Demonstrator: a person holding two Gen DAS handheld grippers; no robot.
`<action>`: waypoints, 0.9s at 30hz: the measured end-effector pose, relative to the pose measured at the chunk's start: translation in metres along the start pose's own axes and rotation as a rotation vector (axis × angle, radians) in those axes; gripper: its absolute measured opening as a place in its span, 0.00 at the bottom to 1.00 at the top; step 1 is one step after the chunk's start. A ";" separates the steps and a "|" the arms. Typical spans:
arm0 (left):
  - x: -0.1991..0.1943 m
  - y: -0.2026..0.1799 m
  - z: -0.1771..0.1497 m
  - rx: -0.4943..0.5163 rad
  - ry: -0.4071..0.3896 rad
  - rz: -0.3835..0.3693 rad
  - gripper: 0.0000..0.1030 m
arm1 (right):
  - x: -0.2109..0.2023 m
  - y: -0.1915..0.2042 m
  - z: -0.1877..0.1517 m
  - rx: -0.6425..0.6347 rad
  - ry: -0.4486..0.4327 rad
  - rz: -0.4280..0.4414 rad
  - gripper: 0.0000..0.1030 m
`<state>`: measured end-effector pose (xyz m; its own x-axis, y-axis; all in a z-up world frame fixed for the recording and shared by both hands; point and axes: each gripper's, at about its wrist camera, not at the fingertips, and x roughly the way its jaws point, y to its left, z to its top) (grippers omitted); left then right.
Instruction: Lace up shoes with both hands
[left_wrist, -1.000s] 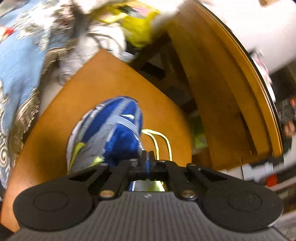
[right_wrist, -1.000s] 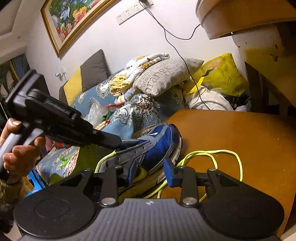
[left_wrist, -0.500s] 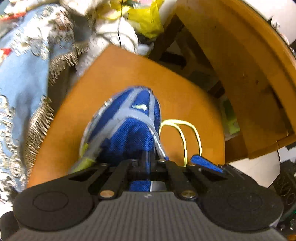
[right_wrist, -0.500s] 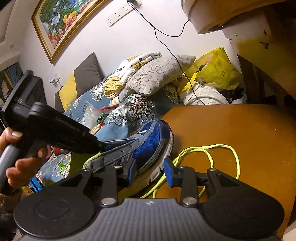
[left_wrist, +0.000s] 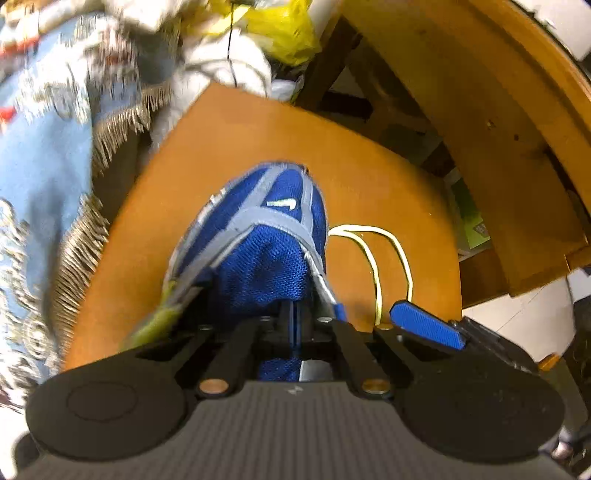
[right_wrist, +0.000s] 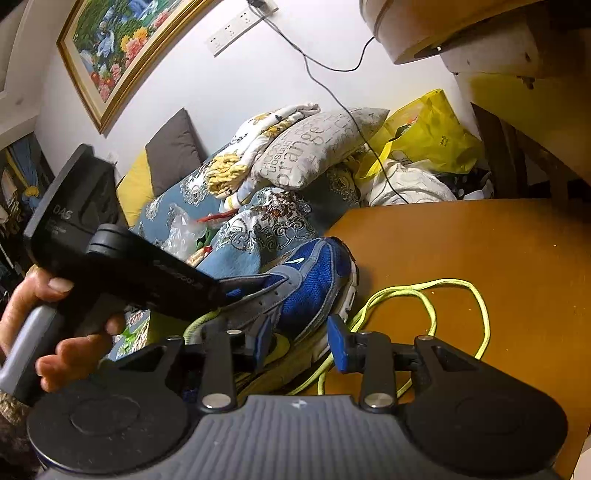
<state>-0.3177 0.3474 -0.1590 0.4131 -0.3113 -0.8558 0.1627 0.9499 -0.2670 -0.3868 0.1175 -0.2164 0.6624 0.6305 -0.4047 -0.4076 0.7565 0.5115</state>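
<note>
My left gripper (left_wrist: 295, 321), clenched, pins the blue shoe's (right_wrist: 314, 277) tongue so the eyelets stay exposed. My right gripper (right_wrist: 301, 345), jaws partly open around the shoe's sole edge, steadies it; whether the pads touch, I cannot tell. The yellow-green lace (right_wrist: 436, 295) lies loose at three o'clock on the wooden table (right_wrist: 498, 251).

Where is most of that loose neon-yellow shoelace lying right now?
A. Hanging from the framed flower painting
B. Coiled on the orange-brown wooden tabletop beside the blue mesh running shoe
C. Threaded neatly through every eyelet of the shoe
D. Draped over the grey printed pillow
B: in the right wrist view the neon-yellow shoelace loops loosely over the orange-brown wooden tabletop, right next to the blue mesh running shoe.
</note>
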 end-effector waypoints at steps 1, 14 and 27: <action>-0.004 -0.004 -0.003 0.038 -0.010 0.036 0.03 | -0.001 -0.001 0.000 0.003 -0.002 -0.002 0.38; 0.019 -0.024 -0.025 0.292 -0.007 0.257 0.01 | -0.002 0.005 -0.002 0.039 -0.011 -0.017 0.38; -0.061 -0.027 -0.048 0.375 -0.192 0.267 0.05 | -0.016 0.021 -0.002 0.066 -0.071 -0.027 0.48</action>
<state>-0.3901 0.3420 -0.1202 0.6363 -0.0920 -0.7660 0.3255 0.9322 0.1584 -0.4075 0.1237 -0.2004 0.7165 0.5944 -0.3651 -0.3483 0.7583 0.5511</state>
